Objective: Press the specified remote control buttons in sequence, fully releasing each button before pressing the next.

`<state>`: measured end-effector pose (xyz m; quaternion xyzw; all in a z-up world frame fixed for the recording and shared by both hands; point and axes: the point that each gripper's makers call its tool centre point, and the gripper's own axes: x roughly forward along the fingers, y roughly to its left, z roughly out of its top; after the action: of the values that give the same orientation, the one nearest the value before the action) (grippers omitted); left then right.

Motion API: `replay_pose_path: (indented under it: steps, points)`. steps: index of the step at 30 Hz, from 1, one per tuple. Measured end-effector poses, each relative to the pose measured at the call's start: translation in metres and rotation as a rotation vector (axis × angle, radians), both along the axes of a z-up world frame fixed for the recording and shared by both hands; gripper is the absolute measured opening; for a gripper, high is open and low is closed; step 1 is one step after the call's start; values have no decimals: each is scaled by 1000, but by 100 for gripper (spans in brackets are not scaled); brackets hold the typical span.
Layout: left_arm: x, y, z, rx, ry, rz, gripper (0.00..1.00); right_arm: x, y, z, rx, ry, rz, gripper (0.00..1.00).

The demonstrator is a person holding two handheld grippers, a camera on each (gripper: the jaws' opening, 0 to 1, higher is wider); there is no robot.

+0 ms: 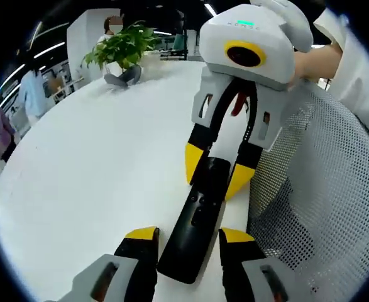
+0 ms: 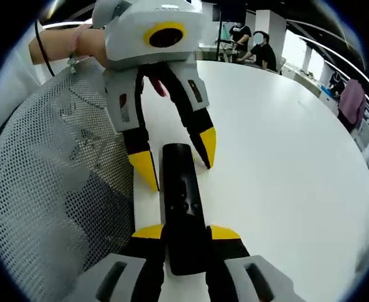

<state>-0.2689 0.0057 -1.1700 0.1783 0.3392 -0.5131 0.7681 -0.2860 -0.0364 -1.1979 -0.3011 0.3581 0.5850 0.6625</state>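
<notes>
one black remote control (image 1: 193, 220) lies flat on the white surface (image 1: 90, 182), close to the edge where a grey mesh chair back (image 1: 322, 201) stands beside it. in the left gripper view the left gripper (image 1: 187, 242) has its jaws set wide, one yellow tip on either side of the remote's near end and apart from it, holding nothing. the right gripper (image 1: 214, 173) comes in from the far end, and in the right gripper view its own jaws (image 2: 185, 234) sit close against the sides of the remote's end, seemingly clamped on it, though the contact is hard to confirm. the risks, as i judge them: the remote is long and narrow and lies near the surface's edge, so a push from a jaw tip could skid or pivot it toward the chair and off the surface; a wide yellow tip could land on two small buttons at once, or stay resting on one so the release is not full; and a gripper body hovering over the remote may hide it. counted: one remote, two grippers, one surface, one mesh chair, one potted plant (image 1: 122, 47) far across the surface.
</notes>
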Motion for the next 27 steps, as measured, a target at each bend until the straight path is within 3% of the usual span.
replay_pose_path:
  steps: [4, 7, 10, 14, 18, 21, 23, 27]
  points:
    - [18, 5, 36, -181, -43, 162, 56, 0, -1, 0, -2, 7, -3, 21]
    - [35, 22, 75, -313, -142, 307, 69, 1, -1, 0, -1, 14, -7, 21]
    - [41, 42, 96, -290, -275, 362, 76, 3, -1, 1, 0, 27, -15, 21]
    - [43, 62, 122, -356, -395, 462, 84, 5, -2, 1, -4, 32, -17, 21]
    - [43, 80, 137, -415, -464, 551, 100, 7, -2, 1, -5, 36, -21, 21]
    - [42, 89, 146, -451, -490, 600, 100, 9, -3, 1, -5, 42, -28, 21]
    - [42, 98, 157, -471, -550, 635, 100, 10, -3, 2, -7, 44, -27, 21]
    - [39, 106, 173, -526, -619, 679, 100, 21, -3, 1, -18, 41, -27, 21]
